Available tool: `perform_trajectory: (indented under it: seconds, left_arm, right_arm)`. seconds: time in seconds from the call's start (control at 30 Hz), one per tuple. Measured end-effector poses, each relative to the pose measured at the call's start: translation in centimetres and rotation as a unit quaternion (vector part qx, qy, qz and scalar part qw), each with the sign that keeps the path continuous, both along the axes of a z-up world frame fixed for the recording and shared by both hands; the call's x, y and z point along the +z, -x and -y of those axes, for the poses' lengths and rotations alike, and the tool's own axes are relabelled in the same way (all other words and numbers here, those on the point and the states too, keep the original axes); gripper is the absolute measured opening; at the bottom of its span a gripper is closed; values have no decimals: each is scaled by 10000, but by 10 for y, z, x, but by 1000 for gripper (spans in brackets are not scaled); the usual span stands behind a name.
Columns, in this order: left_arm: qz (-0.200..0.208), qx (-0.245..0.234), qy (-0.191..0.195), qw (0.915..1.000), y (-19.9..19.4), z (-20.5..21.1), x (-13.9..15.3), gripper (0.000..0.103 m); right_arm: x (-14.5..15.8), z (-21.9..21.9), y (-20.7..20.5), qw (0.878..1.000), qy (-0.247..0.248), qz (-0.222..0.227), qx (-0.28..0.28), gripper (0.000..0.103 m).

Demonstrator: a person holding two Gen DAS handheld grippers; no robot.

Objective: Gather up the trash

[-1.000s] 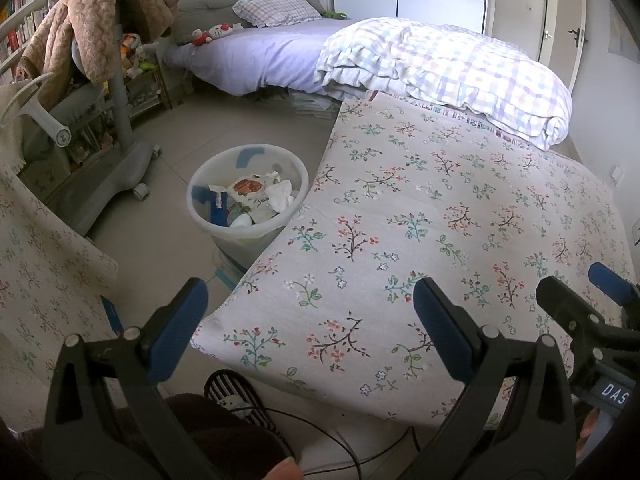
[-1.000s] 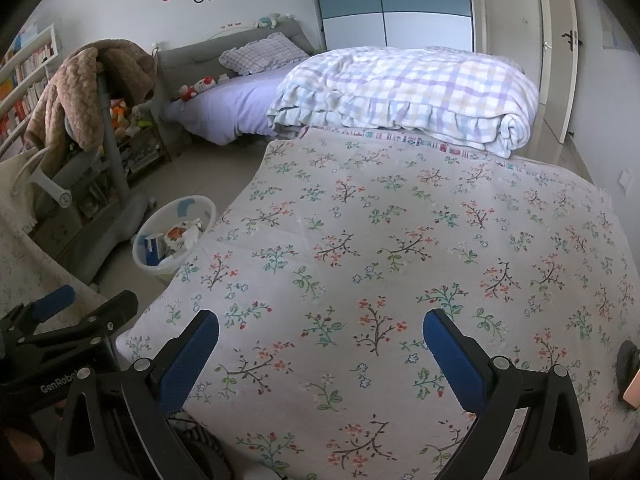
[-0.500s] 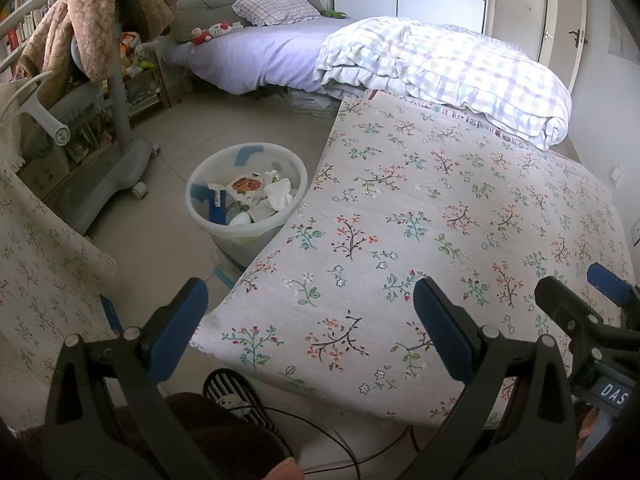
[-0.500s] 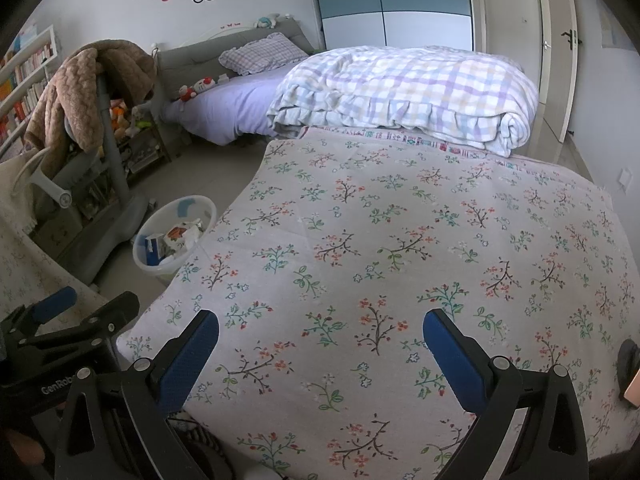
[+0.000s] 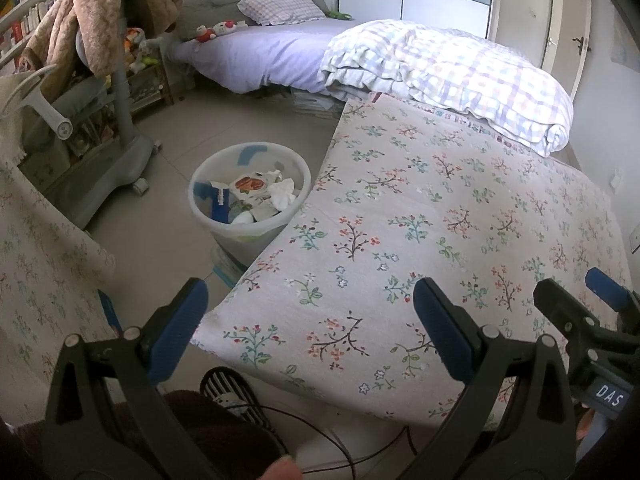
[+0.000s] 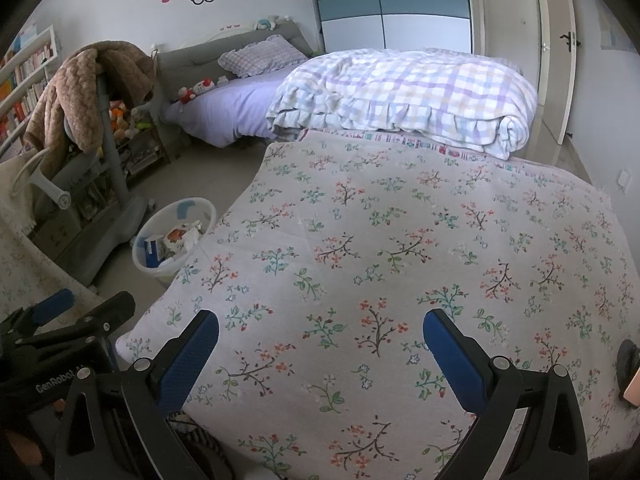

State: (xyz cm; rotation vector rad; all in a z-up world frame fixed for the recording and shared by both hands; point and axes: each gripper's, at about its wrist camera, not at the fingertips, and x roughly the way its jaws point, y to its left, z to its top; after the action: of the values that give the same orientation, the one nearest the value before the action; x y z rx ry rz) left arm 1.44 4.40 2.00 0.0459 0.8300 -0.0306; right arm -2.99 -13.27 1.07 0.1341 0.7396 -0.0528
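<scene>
1. Blue rubber pads line the two fingers of each hand-held gripper. The left gripper (image 5: 310, 320) and the right gripper (image 6: 320, 352) both hang just above the near edge of a floral bed cover (image 5: 440, 220), side by side, jaws spread wide with nothing between them.

2. White and translucent, the trash bin (image 5: 250, 196) stands on the tiled floor (image 5: 240, 128), touching or just beside the left edge of the floral cover. It probably sits there so that anything picked off the bed can be dropped in with a short reach.

3. Inside the bin lie crumpled tissue (image 5: 284, 194), a printed wrapper (image 5: 250, 184) and a blue and white carton (image 5: 218, 200). It looks roughly half full.

4. No loose trash shows on the floral cover or on the floor that is visible, so the collecting looks finished or nearly so. I cannot tell whether anything lies out of view.

5. Both grippers point forward over the empty cover, not toward the bin, which suggests a resting or scanning pose.

6. Farther off, a folded checked quilt (image 6: 404, 96) lies across the far end of the cover. Beyond it, to the left, is a second bed with a lilac sheet (image 5: 264, 56).

7. On the far left, a grey rolling chair (image 5: 116, 132) draped with a brown blanket (image 5: 100, 12) stands near the bin, narrowing the floor space around it.
</scene>
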Motion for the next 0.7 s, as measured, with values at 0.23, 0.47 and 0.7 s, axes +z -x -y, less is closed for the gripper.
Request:
perform_trajectory:
  seconds: [0.23,0.47,0.7]
  left_arm:
    - [-9,24,-19,10000,1,0,-1,102]
    - [0,32,-17,10000,1,0,-1,102]
    - [-43,43,10,10000,1,-1,-3,102]
  right_arm:
    - [1,-1,0,10000,10,14,-29,103]
    - [0,-3,0,10000,40,19,-76,103]
    - [0,-3,0,10000,46,23,-78,103]
